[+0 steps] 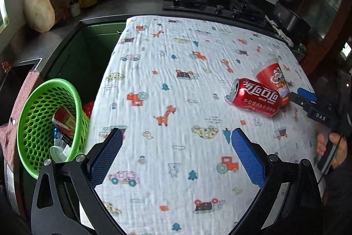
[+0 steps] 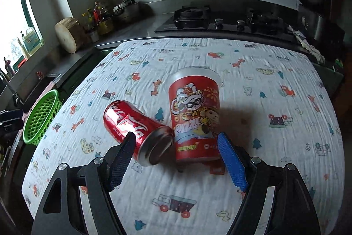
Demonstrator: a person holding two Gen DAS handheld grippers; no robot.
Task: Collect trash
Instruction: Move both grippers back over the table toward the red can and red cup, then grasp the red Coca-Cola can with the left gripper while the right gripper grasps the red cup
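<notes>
Can (image 2: 134, 124): red Coca-Cola, lying on its side on the printed cloth (image 2: 275, 85); white script logo in right wrist view, Chinese characters + small print (unreadable) in left wrist view (image 1: 255, 97).
Tube (image 2: 195, 118): red snack canister w/ cartoon figures, clear lid at the far end, lying on the cloth; big letters on it partly legible, can't make out the word. Touches the can at the near end.
Right gripper (image 2: 177, 144): fingers wide apart, blue pads either side of both can base + tube base; left pad overlaps the can's side in view, contact unclear. Nothing clamped. Body reads "DAS" in left view (image 1: 308, 100).
Left gripper (image 1: 176, 142): fingers spread wide, over bare cloth, holding nothing, well apart from can.
Basket (image 1: 47, 116): green perforated plastic, off cloth's left edge, tilted; holds a red/yellow carton, a white lid, other scraps; text unreadable.
Counter bg: gas hob (image 2: 220, 19), wood block (image 2: 66, 34), bottles, pot.
</notes>
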